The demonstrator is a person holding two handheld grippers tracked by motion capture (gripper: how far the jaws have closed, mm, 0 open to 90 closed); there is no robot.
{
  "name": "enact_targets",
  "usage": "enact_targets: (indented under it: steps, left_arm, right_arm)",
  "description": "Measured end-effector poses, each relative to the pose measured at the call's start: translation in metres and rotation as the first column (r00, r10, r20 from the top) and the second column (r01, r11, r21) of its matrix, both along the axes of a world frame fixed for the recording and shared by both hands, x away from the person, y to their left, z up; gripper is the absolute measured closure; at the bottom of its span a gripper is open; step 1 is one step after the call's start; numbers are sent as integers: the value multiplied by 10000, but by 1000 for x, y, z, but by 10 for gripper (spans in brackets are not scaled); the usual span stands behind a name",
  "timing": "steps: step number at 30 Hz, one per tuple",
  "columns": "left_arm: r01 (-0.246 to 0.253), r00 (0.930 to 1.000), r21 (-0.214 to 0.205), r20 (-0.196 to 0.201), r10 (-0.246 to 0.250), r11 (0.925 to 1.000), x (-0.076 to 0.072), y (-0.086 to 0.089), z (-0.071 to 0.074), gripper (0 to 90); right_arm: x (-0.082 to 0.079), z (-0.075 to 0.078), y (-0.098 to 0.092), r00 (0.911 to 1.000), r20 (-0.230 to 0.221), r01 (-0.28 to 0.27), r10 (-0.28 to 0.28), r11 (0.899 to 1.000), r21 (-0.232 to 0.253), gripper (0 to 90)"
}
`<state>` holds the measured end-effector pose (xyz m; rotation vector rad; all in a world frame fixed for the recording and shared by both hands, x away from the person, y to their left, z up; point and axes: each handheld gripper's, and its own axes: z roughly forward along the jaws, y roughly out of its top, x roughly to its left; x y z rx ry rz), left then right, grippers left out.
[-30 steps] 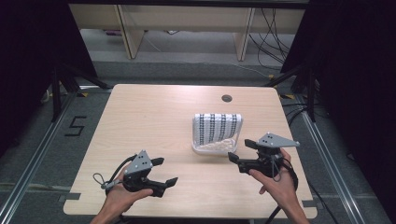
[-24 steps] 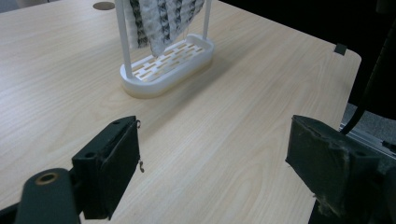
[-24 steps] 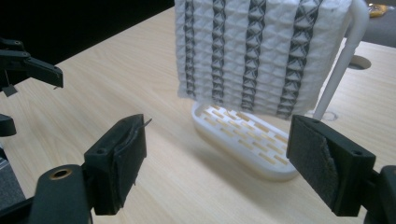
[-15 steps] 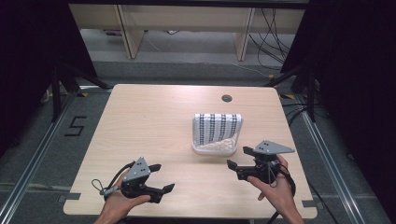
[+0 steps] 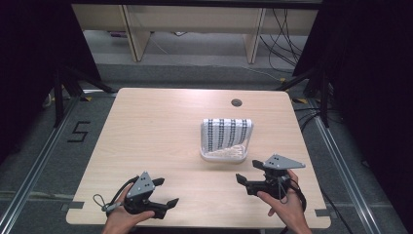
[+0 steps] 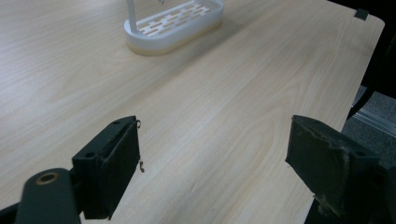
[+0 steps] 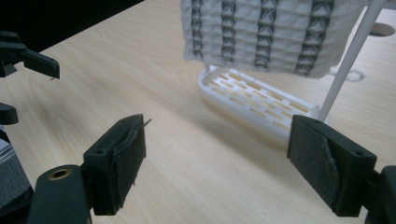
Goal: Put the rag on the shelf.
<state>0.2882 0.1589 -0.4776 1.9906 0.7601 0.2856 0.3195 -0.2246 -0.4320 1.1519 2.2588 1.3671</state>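
A white slotted rack [image 5: 222,155] stands right of the table's middle, with a white cloth with dark patterned stripes [image 5: 227,132] draped over its top rail. My left gripper [image 5: 166,191] hovers open and holding nothing near the front edge, well left of the rack. My right gripper [image 5: 249,171] is open just in front of the rack, its jaws turned left. In the left gripper view the rack's base [image 6: 175,23] lies far beyond the open gripper [image 6: 215,158]. In the right gripper view the cloth [image 7: 271,32] and the rack's base [image 7: 261,105] sit close ahead of the open gripper [image 7: 217,163].
The light wooden table [image 5: 156,126] has a round cable hole [image 5: 236,102] near its far edge. A "5" is marked on the floor [image 5: 78,131] to the left. Dark stands and cables flank the table. The left gripper's jaw tips [image 7: 28,58] appear at the far left of the right gripper view.
Both grippers have drawn back toward the near edge of the table, away from the rack. Their jaws stay open. The cloth and rack have not moved.
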Motion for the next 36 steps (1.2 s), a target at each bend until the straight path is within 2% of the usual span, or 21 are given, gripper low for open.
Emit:
enact_targets:
  steps: [2,6,7,8,10,11,14,15,16,18,21,22,24,25,26,27,29,30,31,32,36]
  left_arm:
    - [-74,10000,156,46,73,9999,-1,0,-2,166]
    - [26,9998,34,-198,-25,10000,-4,-1,-8,166]
    - [-23,9998,70,-203,25,10000,-4,-1,-9,166]
    - [36,9997,210,-229,-31,9998,-5,0,-10,166]
    - [-35,9999,215,-154,39,9998,-6,0,-12,166]
    - [-107,9998,272,-168,112,9996,-7,1,-12,166]
    - [-171,9998,198,-77,172,9997,-10,2,-14,166]
    - [-156,9999,210,-37,157,9997,-10,2,-15,166]
    - [-92,9999,437,-58,94,9990,-12,4,-14,166]
    - [-175,9998,277,-20,176,9995,-14,4,-17,166]
    - [-218,9998,157,-32,219,9996,-17,4,-18,166]
    - [-206,9998,249,-65,208,9995,-17,4,-18,166]
    - [-185,9998,266,75,183,9995,-17,4,-19,166]
    - [-195,9998,210,66,193,9996,-18,4,-19,166]
    - [-76,10000,504,12,75,9987,-17,6,-17,166]
    - [-141,9999,219,10,141,9997,-17,5,-18,166]
    - [-245,9997,234,-46,246,9994,-16,7,-17,166]
    - [-210,9998,523,-33,212,9984,-15,9,-16,166]
    - [-244,9997,215,-72,246,9995,-15,8,-17,166]
    - [-303,9995,304,-68,306,9991,-16,8,-17,166]
    - [-307,9995,281,-72,310,9991,-14,10,-16,166]
  right_arm:
    - [-1,-6,2,10000,-69,-26,26,10000,26,207]
    - [-5,-17,4,9989,-339,-316,312,9994,-125,206]
    - [-4,-21,3,9988,-174,-458,455,9987,-207,205]
    - [-6,-21,4,9985,-403,-368,360,9992,-177,203]
    - [-8,-26,5,9979,-503,-398,397,9992,4,201]
    - [-6,-28,3,9981,-310,-533,527,9984,-207,199]
    - [-11,-32,3,9973,-613,-408,397,9990,-171,196]
    - [-11,-35,2,9975,-332,-630,620,9976,-280,196]
    - [-11,-36,2,9974,-354,-633,622,9975,-318,195]
    - [-17,-37,3,9974,-566,-469,446,9981,-405,193]
    - [-20,-41,2,9965,-526,-676,654,9969,-405,192]
    - [-19,-42,1,9969,-222,-760,749,9956,-542,191]
    - [-21,-45,0,9950,-384,-933,917,9947,-427,191]
    - [-24,-45,0,9959,-566,-735,706,9960,-511,190]
    - [-24,-47,-1,9954,-436,-872,849,9948,-518,189]
    - [-26,-49,-2,9954,-450,-866,841,9947,-561,189]
    - [-29,-51,-3,9958,-548,-761,732,9956,-537,189]
    - [-27,-52,-4,9951,-422,-925,899,9936,-645,189]
    - [-31,-52,-3,9943,-845,-698,651,9961,-536,189]
    - [-28,-54,-4,9955,-519,-817,787,9948,-604,189]
    - [-25,-54,-6,9954,-474,-862,832,9942,-640,190]
